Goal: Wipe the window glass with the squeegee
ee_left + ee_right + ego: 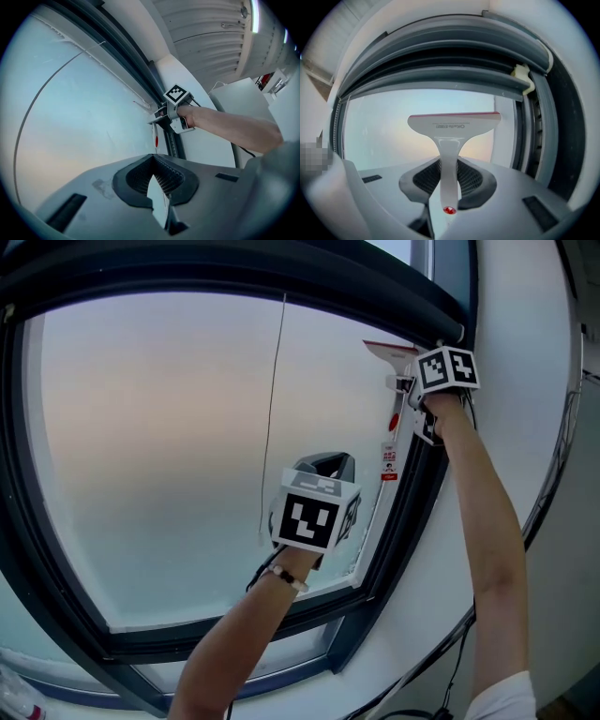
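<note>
Step in hand: judged the start of a stroke, with the blade set at the top right corner of the window glass [159, 427].
Right gripper [447, 180]: my jaws pinch the white handle of the squeegee [452, 124], head upward.
Squeegee position: its red-edged blade lies level just below the upper window frame [440, 75], near the right upright. I cannot tell whether it is in contact with the pane.
Left gripper [157, 187]: my jaws are pressed together on nothing, held lower before the pane.
Next move: probably a straight downward pull, with the blade kept flat and level and clear of the small tag [388, 463] below.
</note>
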The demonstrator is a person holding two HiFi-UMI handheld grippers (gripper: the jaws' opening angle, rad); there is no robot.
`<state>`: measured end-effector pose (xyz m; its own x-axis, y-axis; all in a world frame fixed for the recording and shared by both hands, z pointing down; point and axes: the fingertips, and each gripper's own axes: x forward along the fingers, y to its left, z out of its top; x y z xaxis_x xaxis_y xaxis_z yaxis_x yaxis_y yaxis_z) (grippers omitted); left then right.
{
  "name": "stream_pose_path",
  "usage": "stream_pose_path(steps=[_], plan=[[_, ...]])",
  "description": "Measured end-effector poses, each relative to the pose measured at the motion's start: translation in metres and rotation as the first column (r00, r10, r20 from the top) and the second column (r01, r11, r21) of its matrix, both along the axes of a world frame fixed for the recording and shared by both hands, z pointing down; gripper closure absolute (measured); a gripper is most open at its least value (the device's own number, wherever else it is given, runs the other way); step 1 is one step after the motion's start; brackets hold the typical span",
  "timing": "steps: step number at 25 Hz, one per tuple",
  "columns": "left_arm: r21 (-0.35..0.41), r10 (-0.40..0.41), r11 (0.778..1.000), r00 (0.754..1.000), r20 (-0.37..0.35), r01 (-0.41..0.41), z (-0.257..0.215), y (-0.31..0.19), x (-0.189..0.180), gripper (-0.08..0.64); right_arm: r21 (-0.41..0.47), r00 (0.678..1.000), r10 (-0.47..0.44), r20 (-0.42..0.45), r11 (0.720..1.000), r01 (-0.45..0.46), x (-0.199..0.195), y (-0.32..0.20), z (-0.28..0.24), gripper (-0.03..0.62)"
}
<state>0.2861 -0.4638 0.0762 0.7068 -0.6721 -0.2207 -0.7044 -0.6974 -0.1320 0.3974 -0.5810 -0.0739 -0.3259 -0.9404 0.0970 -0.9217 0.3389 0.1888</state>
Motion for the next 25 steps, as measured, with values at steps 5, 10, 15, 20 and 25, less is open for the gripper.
stream_pose_path(steps=[5, 10, 15, 20, 25], plan=[[-0.016, 0.018, 1.000, 1.000, -0.007, -0.018, 0.002, -0.004, 0.004, 0.560, -0.074, 1.000, -0.016, -0.015, 0.997, 0.015, -0.002, -0.008, 0.034, 0.514], [-0.059, 0.044, 0.997, 0.999, 0.001, -0.044, 0.027, -0.005, 0.010, 0.560, -0.149, 0.999, -0.012, -0.036, 0.989, 0.007, 0.006, -0.005, 0.085, 0.514], [-0.078, 0.024, 0.997, 1.000, -0.001, -0.024, 0.043, -0.014, 0.006, 0.560, -0.196, 0.999, -0.017, -0.029, 0.981, 0.011, 0.005, 0.000, 0.129, 0.514], [-0.098, 0.025, 0.995, 1.000, 0.001, -0.025, 0.053, -0.016, 0.005, 0.560, -0.242, 1.000, -0.005, -0.002, 0.970, 0.005, 0.004, 0.002, 0.174, 0.514], [-0.136, 0.032, 0.990, 0.999, 0.001, -0.032, 0.076, -0.015, 0.003, 0.560, -0.292, 0.999, -0.002, 0.034, 0.956, 0.012, 0.002, 0.001, 0.224, 0.514]])
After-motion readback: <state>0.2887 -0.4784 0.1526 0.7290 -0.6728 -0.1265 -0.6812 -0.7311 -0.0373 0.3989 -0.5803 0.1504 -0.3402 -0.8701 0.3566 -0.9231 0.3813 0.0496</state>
